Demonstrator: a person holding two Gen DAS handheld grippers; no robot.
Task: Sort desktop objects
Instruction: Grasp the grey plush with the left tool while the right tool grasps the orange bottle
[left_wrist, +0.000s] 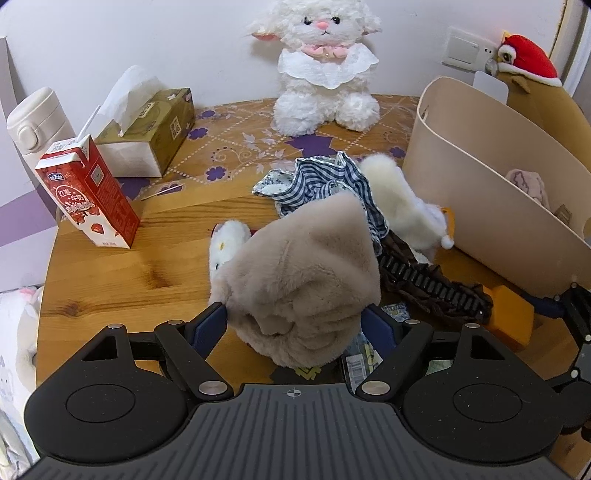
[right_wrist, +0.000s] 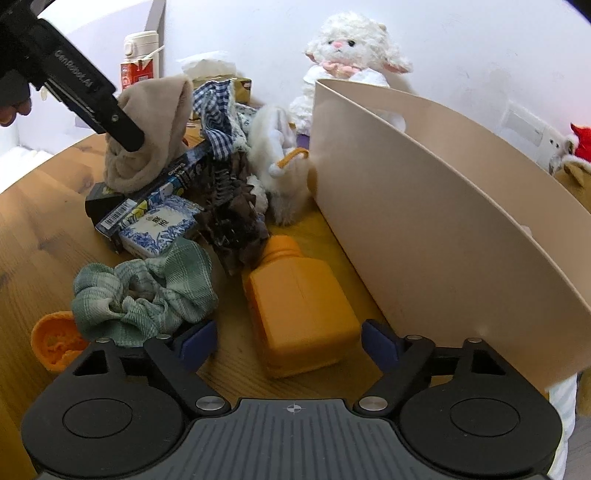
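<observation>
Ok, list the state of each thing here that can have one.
left gripper: jaws shut on beige plush cloth, lifted
right gripper: jaws open around orange bottle
orange bottle: lying on its side, capped
milk carton: upright, straw in
tissue box: tissue sticking out
beige bin: upright

The red milk carton (left_wrist: 88, 192) bore "红枣+牛奶", and "GenRobot.AI" stood on the left gripper's black finger (right_wrist: 79, 79).
</observation>
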